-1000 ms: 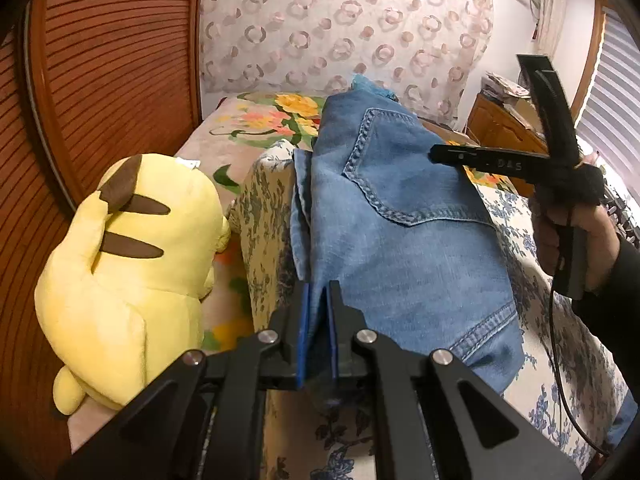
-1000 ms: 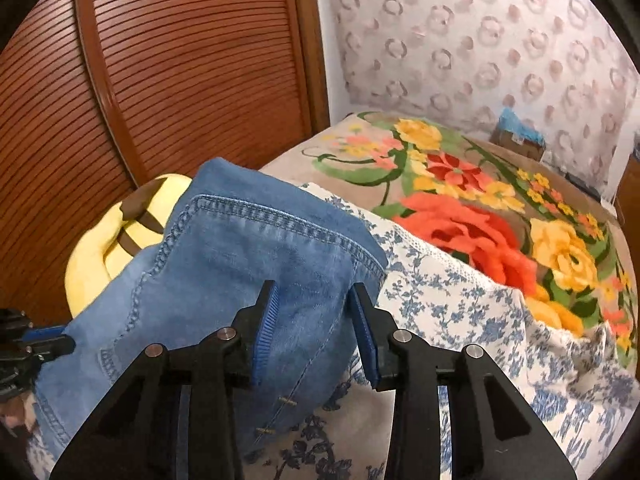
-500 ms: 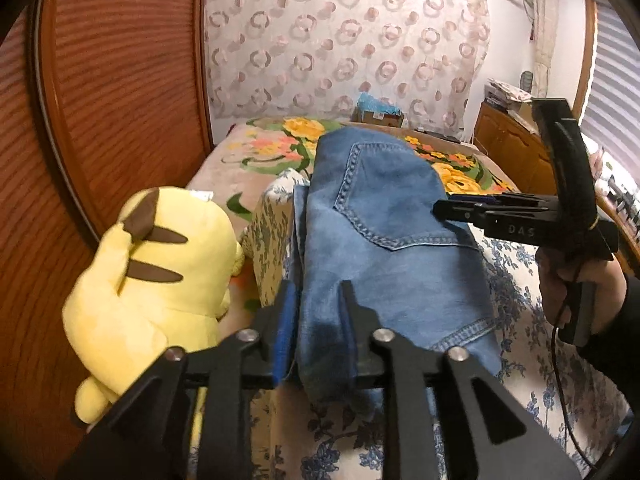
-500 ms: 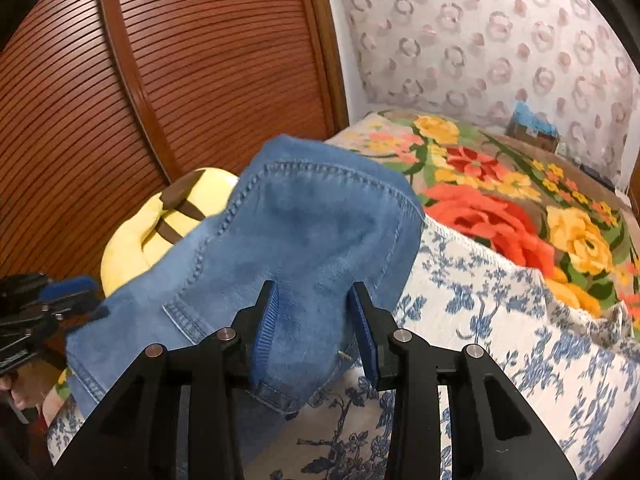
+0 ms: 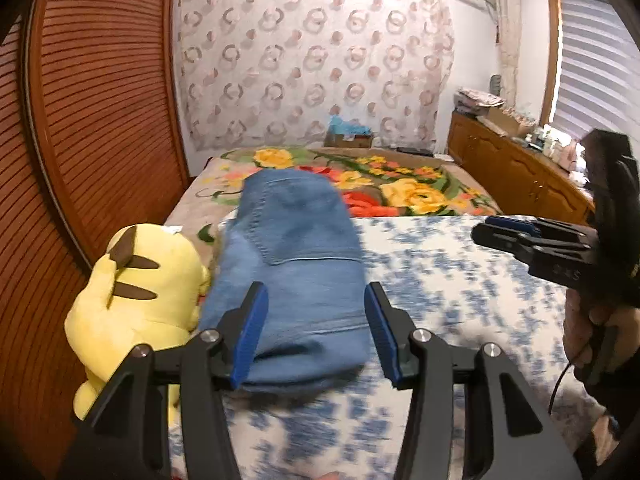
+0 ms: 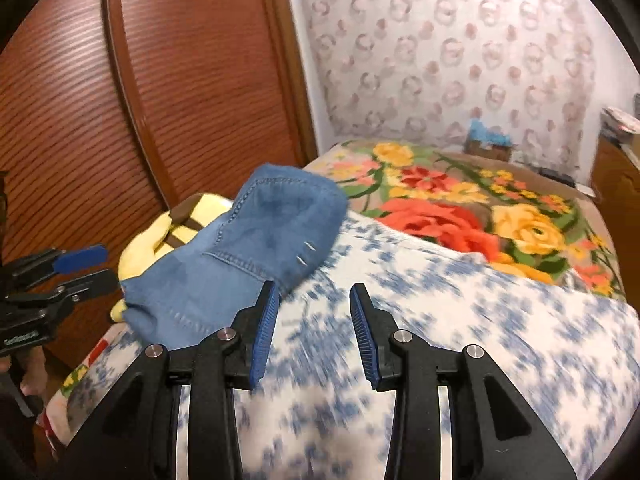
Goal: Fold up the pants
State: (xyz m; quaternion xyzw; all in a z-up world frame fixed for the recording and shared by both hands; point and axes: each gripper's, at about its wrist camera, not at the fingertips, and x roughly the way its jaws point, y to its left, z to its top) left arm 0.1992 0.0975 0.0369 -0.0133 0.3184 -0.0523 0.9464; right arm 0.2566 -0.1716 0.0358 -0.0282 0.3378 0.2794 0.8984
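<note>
The blue denim pants [image 5: 296, 264] lie folded in a compact stack on the white-and-blue floral cover [image 5: 460, 280]; they also show in the right wrist view [image 6: 248, 248] at the left. My left gripper [image 5: 314, 320] is open and empty, its jaws wide apart just in front of the stack's near edge. My right gripper [image 6: 314, 320] is open and empty, above the cover to the right of the pants. It shows at the right of the left wrist view [image 5: 504, 232], held by a hand.
A yellow plush toy [image 5: 140, 300] sits against the pants' left side. A brown slatted wardrobe [image 5: 88, 120] stands at the left. A flowered blanket [image 5: 400, 188] covers the bed beyond. A wooden dresser [image 5: 516, 168] stands at the right.
My left gripper has opened, let go of the pants and drawn back. My right gripper has drawn back to the right, off the pants. The pants now lie flat.
</note>
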